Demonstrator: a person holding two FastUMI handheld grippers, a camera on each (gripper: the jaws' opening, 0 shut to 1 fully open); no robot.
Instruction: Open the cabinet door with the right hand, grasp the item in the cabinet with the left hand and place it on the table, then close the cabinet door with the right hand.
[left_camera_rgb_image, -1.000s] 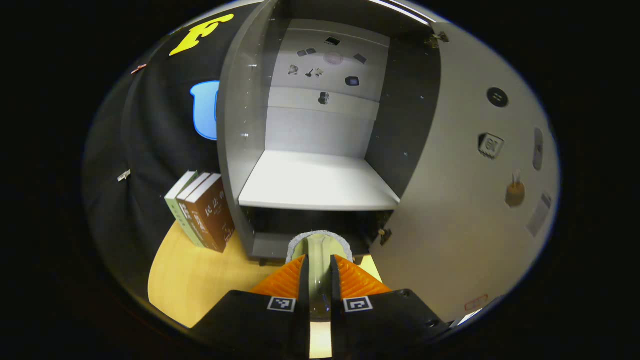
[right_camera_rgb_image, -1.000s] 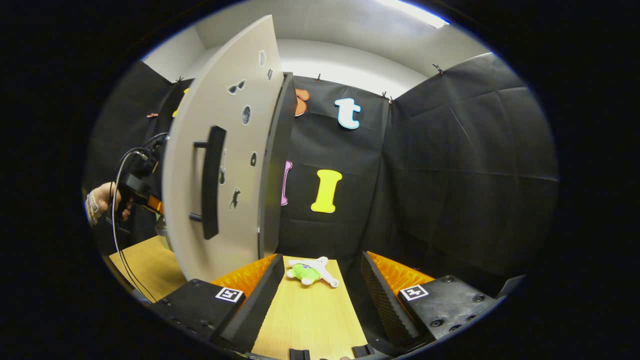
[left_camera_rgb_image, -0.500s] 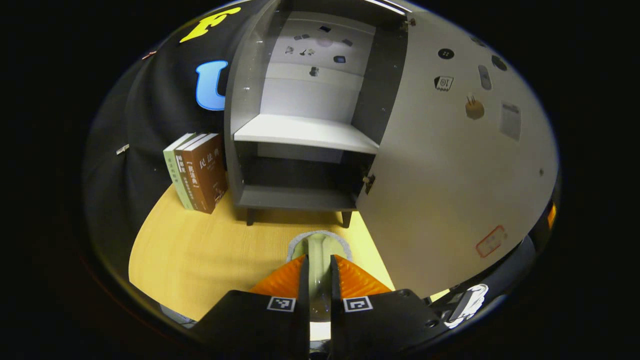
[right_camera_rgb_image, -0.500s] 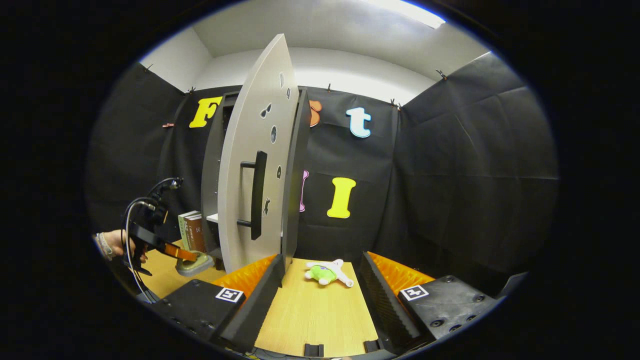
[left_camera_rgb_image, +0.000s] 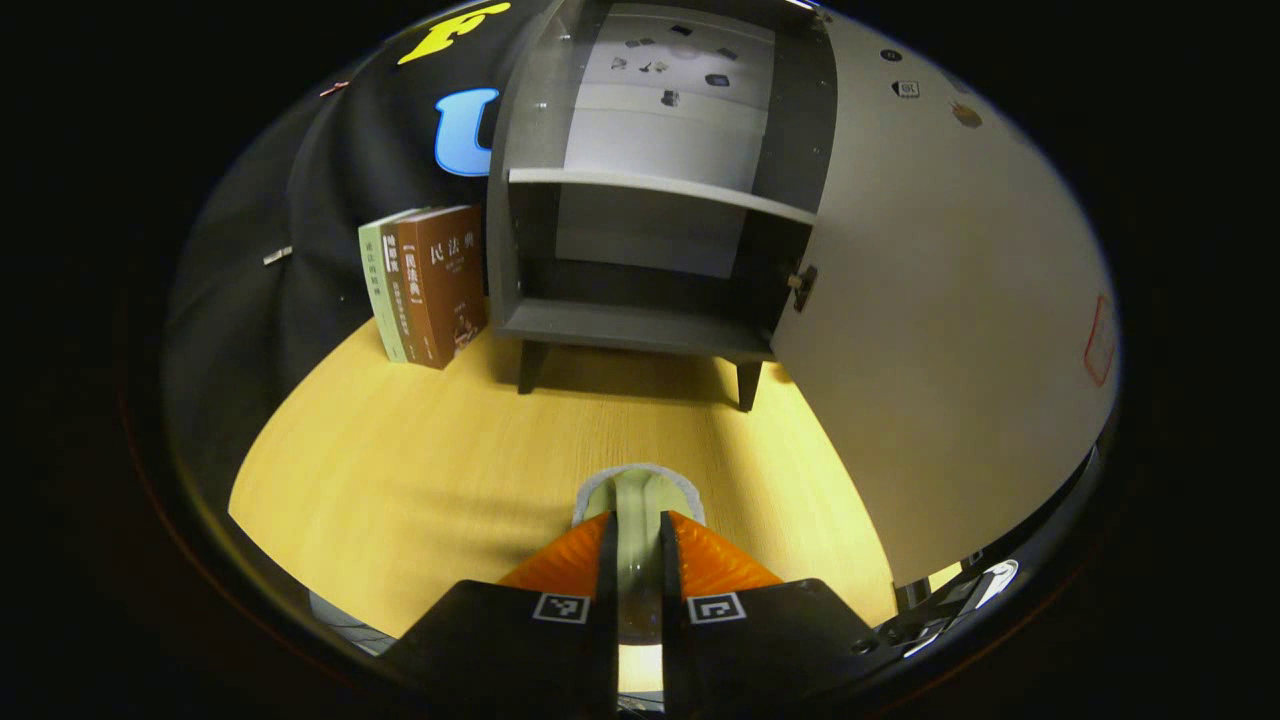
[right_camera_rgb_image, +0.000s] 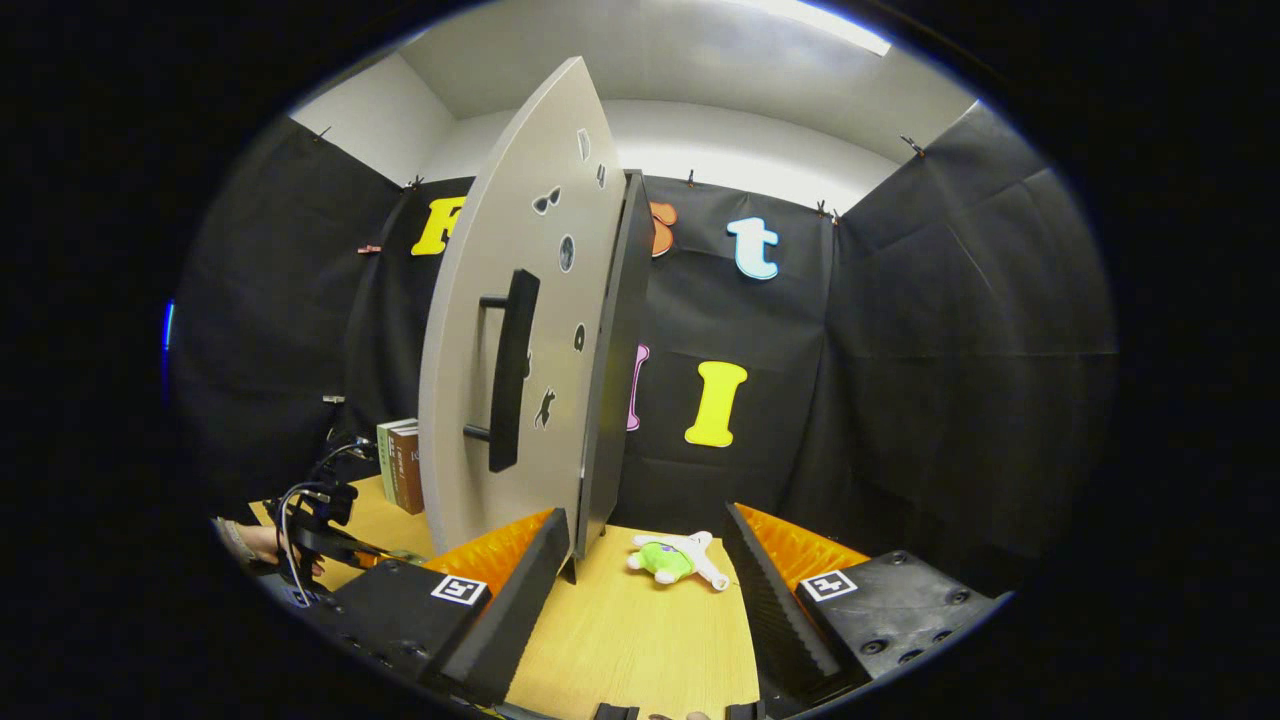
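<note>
the left gripper (left_camera_rgb_image: 638, 545) is clamped on a pale green item (left_camera_rgb_image: 638, 497) held low above the bare desk (left_camera_rgb_image: 420, 470), well in front of the cabinet (left_camera_rgb_image: 640, 250), with the open door (left_camera_rgb_image: 950, 330) close along its right side and books (left_camera_rgb_image: 425, 280) just left of the cabinet. the right gripper (right_camera_rgb_image: 640, 590) has its jaws wide with nothing between them, just right of the door's near edge. the right gripper view has the door handle (right_camera_rgb_image: 508, 370) and a plush toy (right_camera_rgb_image: 672, 558) lying on the desk beyond.

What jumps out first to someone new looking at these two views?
The cabinet door stands wide open at the centre-left of the right gripper view. In the left gripper view the left gripper is shut on a pale green item low over the wooden table, before the cabinet. A plush toy lies ahead of the open right gripper.
</note>
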